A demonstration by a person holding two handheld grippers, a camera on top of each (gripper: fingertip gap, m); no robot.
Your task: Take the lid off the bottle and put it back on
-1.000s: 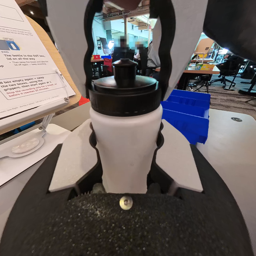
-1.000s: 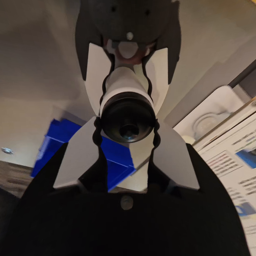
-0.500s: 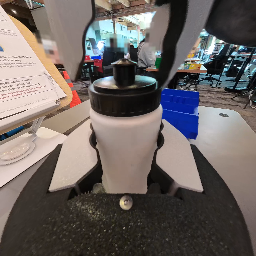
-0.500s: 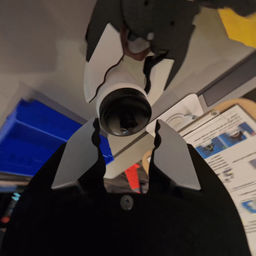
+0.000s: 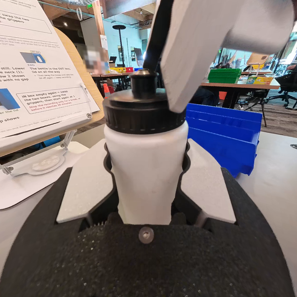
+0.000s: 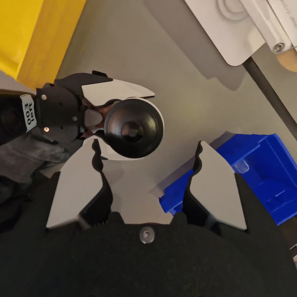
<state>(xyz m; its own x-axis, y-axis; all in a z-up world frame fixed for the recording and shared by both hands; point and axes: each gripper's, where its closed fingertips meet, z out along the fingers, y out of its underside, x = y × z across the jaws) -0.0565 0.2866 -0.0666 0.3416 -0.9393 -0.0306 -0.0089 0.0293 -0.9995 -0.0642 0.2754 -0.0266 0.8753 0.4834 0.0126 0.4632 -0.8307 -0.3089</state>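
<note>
There is one white bottle (image 5: pixel 145 168), and it wears one black lid (image 5: pixel 143 115) with a single spout standing up from its middle; two grippers are in play. The left gripper (image 5: pixel 146 154) is closed on the bottle's body, one white finger pressed against each side, so the bottle stands upright between them at the centre of the left wrist view, above the grey table (image 5: pixel 273 184). The right gripper (image 6: pixel 147 154) looks straight down on the lid from above with its two fingers spread wide and nothing between them; the lid sits ahead of its fingertips toward 12 o'clock, clear of both. One blue bin (image 5: pixel 223 139) sits on the table at about 3 o'clock of the bottle in the left wrist view, near it but apart. One document stand (image 5: pixel 41 154) holding one printed sheet (image 5: pixel 32 64) is at 9 o'clock. Only the left wrist view shows the room behind: further tables, a stack of green trays (image 5: pixel 224 75) and an orange cone (image 5: pixel 106 90); it also catches just one finger (image 5: pixel 192 56) of the right gripper, coming down from 1 o'clock in front of the lid's edge, whether touching it cannot be told. Only the right wrist view shows the lid's round top face (image 6: pixel 133 128), the left gripper from outside at 9 o'clock, the inside of the blue bin (image 6: pixel 257 173) at 4 o'clock, and one yellow box (image 6: pixel 32 37) at 11 o'clock.
</note>
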